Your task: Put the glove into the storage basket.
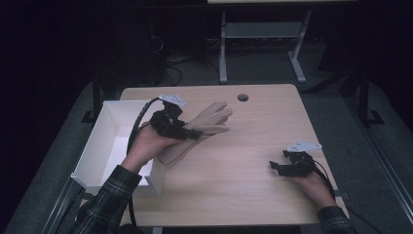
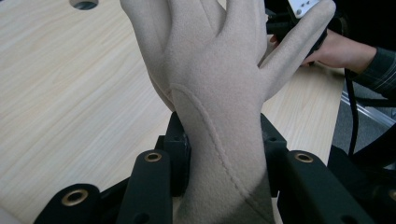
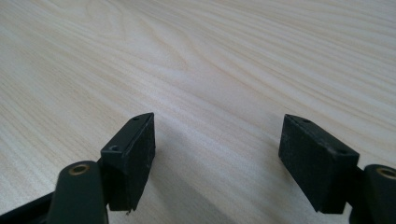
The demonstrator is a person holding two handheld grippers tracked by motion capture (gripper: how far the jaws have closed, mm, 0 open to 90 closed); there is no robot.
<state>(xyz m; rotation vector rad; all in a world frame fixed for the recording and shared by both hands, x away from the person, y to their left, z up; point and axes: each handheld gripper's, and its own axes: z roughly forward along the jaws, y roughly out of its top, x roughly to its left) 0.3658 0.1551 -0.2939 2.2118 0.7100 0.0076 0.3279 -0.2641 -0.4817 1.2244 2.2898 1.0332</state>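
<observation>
High view: at the left, a white box (image 1: 104,146) is seen beside the table (image 1: 243,170). Just right of it, a beige glove (image 1: 204,127) is clamped at its wrist by the left gripper (image 1: 187,132) and held above the tabletop. The glove is judged lifted but not yet placed. At the right, the right gripper (image 1: 278,167) rests with jaws apart, nothing held. No writing can be read.

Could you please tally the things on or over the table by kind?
Beige glove: 1
White box: 1
Hand-held grippers: 2, the left hand-held gripper clamped on the glove, the right hand-held gripper open
Total: 4
</observation>
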